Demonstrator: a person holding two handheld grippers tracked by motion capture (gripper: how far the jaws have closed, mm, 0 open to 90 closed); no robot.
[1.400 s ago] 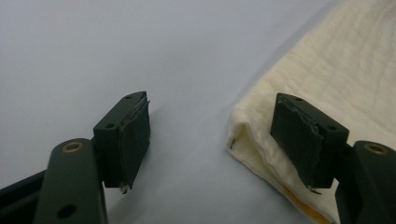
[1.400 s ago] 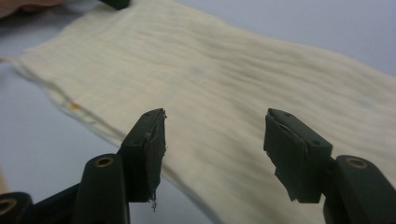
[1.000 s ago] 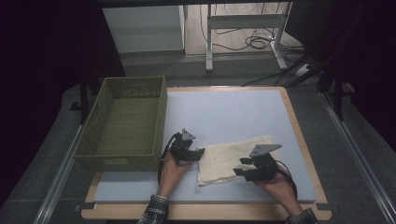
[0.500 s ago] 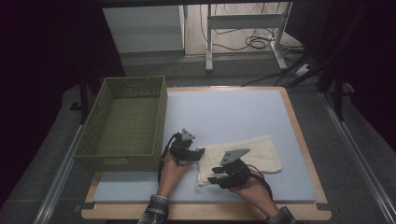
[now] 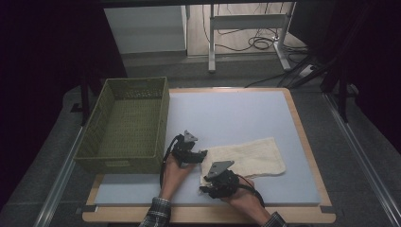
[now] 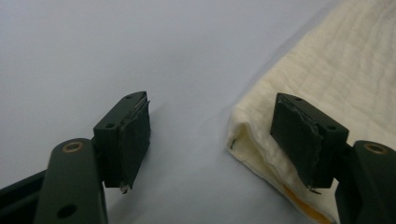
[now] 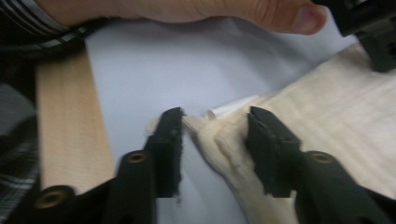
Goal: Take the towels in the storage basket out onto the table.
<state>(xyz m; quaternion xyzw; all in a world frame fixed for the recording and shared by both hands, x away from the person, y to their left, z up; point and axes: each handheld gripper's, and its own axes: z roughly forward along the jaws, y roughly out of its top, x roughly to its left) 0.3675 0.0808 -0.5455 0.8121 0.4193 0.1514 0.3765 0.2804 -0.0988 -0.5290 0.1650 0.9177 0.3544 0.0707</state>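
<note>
A folded cream cloth [image 5: 250,158] lies on the blue-grey mat [image 5: 227,113] near its front edge. My left gripper [image 5: 202,155] stands open at the cloth's left end. In the left gripper view [image 6: 210,135] one jaw rests on the cloth's folded edge [image 6: 345,70] and the other on bare mat. My right gripper [image 5: 204,187] is at the cloth's near left corner. In the right gripper view [image 7: 215,135] its jaws have just been closing and straddle the bunched corner of the cloth [image 7: 336,107], with a gap still beside one jaw.
A green woven basket [image 5: 118,163] stands on the table's left side, close to my left hand. The wooden table edge [image 7: 70,135] runs beside the mat. Across from the right gripper are the other hand's thumb [image 7: 210,11] and the left gripper [image 7: 373,32].
My right gripper has slid left along the cloth's near edge, from its right part to the near left corner. The left gripper has stayed put.
</note>
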